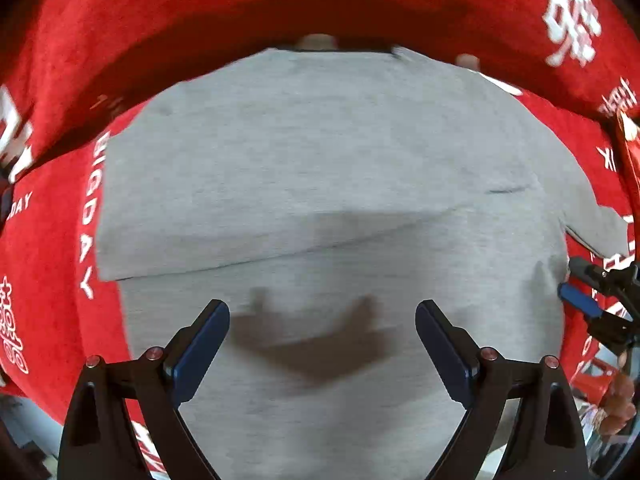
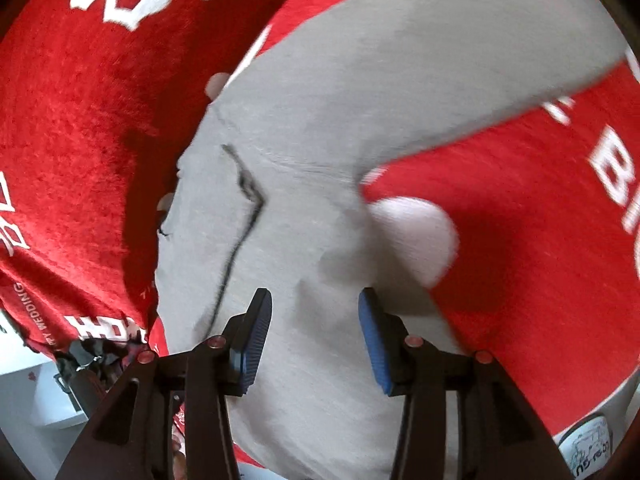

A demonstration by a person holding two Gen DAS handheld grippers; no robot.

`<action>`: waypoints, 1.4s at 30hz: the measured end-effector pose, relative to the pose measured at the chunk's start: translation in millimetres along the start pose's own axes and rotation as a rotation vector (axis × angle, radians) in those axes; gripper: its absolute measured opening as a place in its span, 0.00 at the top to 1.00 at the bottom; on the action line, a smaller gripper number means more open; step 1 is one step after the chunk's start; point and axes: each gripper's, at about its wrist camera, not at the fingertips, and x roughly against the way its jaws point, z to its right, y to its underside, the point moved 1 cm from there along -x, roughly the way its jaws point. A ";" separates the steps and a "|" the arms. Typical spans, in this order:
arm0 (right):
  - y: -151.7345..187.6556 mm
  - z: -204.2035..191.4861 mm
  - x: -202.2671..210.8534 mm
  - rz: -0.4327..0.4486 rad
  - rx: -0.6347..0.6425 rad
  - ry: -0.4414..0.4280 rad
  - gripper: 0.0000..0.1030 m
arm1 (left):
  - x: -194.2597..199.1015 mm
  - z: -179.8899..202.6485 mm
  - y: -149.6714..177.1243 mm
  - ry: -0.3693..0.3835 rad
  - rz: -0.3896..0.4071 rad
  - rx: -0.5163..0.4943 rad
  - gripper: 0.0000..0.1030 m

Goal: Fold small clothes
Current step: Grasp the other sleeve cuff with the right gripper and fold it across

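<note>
A grey garment [image 1: 320, 168] is spread flat on a red cloth [image 1: 52, 264] printed with white lettering, one layer folded across its middle. The left gripper [image 1: 322, 336] is held above its near part, jaws wide apart, nothing between them. The right gripper [image 2: 315, 336] is tilted over the garment's edge, jaws apart and empty.
</note>
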 end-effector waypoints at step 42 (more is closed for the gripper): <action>-136.4 210.9 107.0 0.480 -0.597 -0.224 0.56 | -35.2 156.9 -31.4 0.045 -0.041 -0.176 0.09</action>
